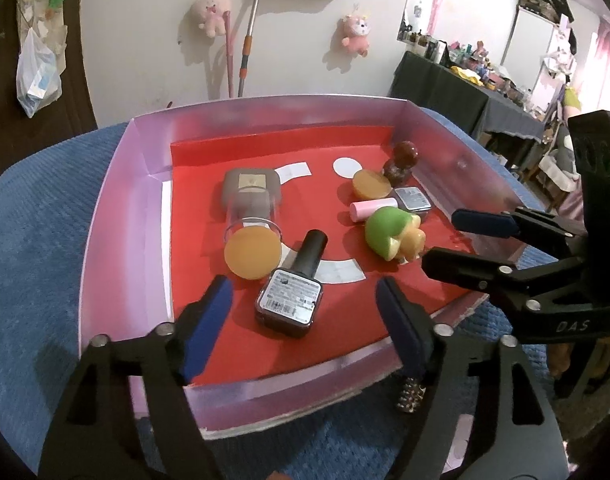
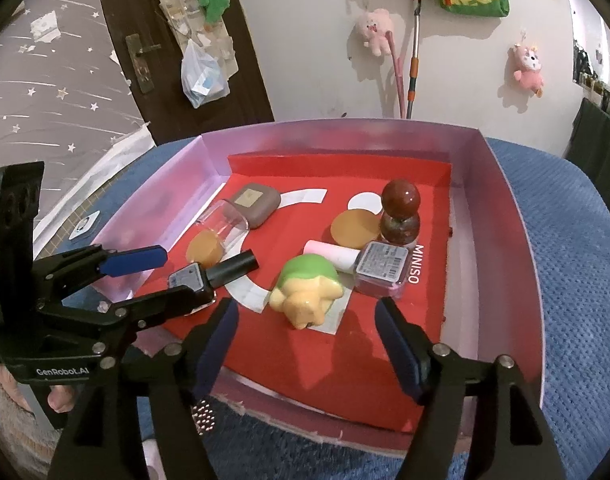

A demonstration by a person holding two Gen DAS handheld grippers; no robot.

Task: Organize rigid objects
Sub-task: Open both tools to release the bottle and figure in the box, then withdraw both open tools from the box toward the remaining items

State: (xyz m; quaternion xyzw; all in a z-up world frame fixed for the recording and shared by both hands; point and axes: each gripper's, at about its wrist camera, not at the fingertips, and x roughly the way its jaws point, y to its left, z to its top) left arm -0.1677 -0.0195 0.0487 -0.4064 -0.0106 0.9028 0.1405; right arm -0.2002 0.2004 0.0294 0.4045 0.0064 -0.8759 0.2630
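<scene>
In the pink tray (image 1: 105,216), near its front edge, a black-capped bottle (image 1: 295,284) lies flat beside an orange disc (image 1: 252,254). Left gripper (image 1: 305,328) fingers released, bottle between them untouched; right gripper (image 2: 307,344) released over green toy (image 2: 305,290).

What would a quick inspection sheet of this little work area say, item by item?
Surface: blue textured cloth under a pink-walled box with a red floor.
Job's things: in the box, black-capped bottle lying down, green and yellow toy, pink tube, dark red round-topped bottle, brown case, clear cup on its side, two orange discs.
Clutter: small studded object outside the box's near wall.
Grippers: left gripper open above the black-capped bottle; right gripper open near the toy; neither holds anything.
Cables: nothing seen.
Surroundings: plush toys, mop handle, dark door.
</scene>
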